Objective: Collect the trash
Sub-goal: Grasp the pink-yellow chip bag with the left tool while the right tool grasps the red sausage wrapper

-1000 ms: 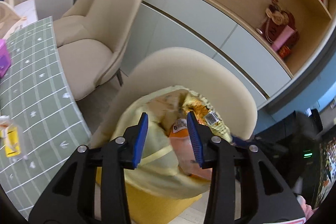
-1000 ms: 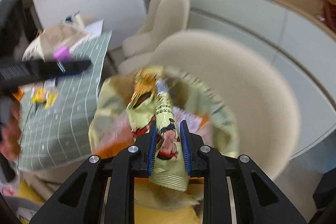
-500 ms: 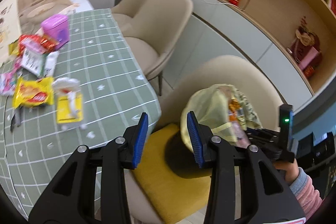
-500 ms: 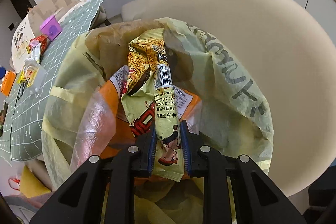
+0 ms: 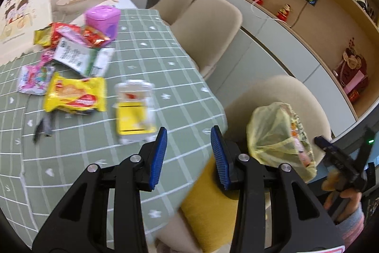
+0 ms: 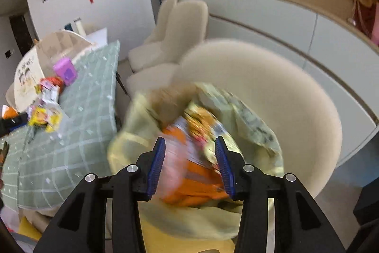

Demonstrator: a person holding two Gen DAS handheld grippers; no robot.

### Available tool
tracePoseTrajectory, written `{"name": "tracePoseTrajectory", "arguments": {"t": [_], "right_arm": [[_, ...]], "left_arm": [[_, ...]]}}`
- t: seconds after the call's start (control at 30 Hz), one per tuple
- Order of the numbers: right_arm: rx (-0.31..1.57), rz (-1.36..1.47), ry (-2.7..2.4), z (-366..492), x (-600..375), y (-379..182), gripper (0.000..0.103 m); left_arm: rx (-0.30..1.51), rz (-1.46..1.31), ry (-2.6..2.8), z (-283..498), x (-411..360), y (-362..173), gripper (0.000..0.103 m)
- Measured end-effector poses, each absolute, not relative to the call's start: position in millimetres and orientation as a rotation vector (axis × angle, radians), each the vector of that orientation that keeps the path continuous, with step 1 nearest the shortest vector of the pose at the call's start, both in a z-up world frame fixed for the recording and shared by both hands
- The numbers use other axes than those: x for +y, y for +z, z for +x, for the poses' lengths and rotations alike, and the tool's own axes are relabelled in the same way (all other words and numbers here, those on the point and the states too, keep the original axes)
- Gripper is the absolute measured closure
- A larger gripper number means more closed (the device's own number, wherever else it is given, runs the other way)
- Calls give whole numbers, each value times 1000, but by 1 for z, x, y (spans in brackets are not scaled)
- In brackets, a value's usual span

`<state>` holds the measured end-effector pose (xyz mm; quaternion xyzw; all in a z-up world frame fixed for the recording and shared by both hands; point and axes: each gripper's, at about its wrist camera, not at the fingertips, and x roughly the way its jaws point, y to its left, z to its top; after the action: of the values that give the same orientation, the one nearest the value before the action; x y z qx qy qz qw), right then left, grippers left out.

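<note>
On the green checked tablecloth (image 5: 165, 77), yellow-and-white packet (image 5: 133, 114) lies at 11 o'clock just beyond the empty, spread left gripper (image 5: 188, 155); right gripper (image 6: 189, 165) gapes empty over the trash bag (image 6: 248, 125); approach low, straddle packet squarely before closing.

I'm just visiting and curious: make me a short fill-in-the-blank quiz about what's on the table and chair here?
1. The trash bag sitting on the chair is pale ____.
2. The tablecloth is green with a ____ grid.
3. The jaws of the left tool stand ____, holding nothing.
4. The small box at the far end of the wrappers is ____.

Missing words: yellow; white; open; purple
</note>
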<state>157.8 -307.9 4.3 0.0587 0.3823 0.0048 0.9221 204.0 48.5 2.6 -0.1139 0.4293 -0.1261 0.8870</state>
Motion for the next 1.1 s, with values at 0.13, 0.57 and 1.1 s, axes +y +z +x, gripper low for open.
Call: {"name": "tracePoseTrajectory", "arguments": {"t": [0.13, 0.57, 1.1], "right_arm": [[701, 115, 98, 163, -266, 30, 56], [736, 56, 308, 214, -97, 33, 46], [891, -26, 302, 256, 0, -12, 46]], "left_arm": [[869, -256, -201, 199, 96, -2, 66], [857, -304, -65, 205, 267, -34, 66], [696, -129, -146, 373, 382, -25, 61]]}}
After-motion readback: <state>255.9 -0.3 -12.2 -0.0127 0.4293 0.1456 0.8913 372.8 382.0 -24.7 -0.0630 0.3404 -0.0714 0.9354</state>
